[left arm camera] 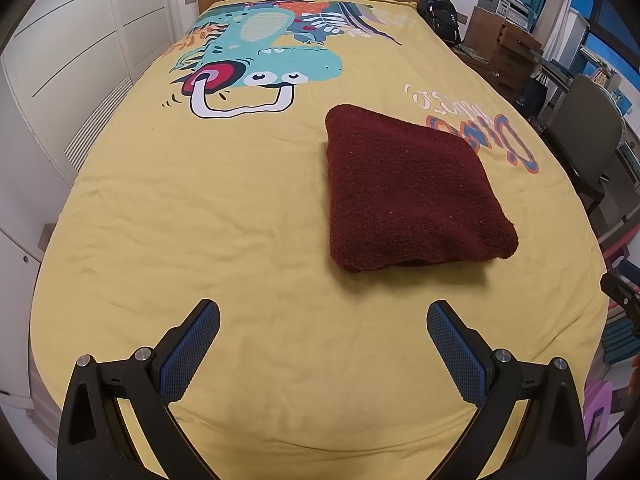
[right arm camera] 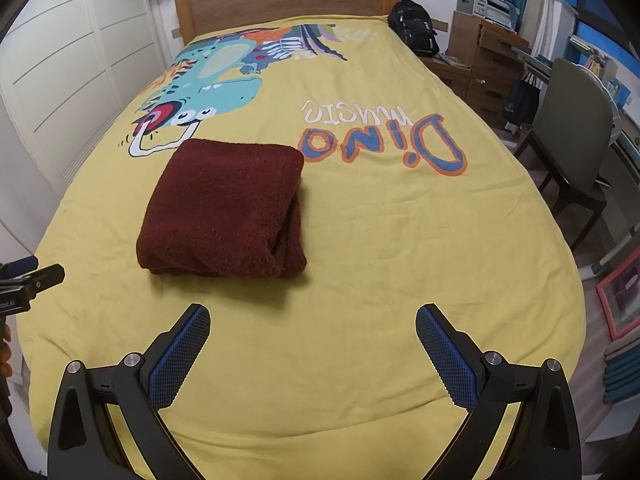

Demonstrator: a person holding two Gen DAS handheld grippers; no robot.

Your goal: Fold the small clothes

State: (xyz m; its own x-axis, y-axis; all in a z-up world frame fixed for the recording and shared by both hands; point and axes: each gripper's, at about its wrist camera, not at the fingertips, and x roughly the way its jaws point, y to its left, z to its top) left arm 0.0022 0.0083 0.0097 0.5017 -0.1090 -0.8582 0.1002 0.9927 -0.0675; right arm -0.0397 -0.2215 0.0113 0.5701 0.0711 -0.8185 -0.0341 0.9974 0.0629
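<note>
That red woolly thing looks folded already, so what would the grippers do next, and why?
Probably just pull both back. The dark red garment already lies as a compact folded bundle on the yellow bedspread, and the left gripper and right gripper are open, touching nothing.

Left gripper (left arm camera: 323, 316) jaws spread wide, holding nothing, right gripper (right arm camera: 313, 320) likewise spread, side by side

Fuzzy maroon knit garment (left arm camera: 412, 188) on matt yellow cotton bedspread (left arm camera: 240, 220).

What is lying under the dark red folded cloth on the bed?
The folded cloth lies on the yellow bedcover. Part of its printed dinosaur drawing may continue beneath; that area is covered.
</note>
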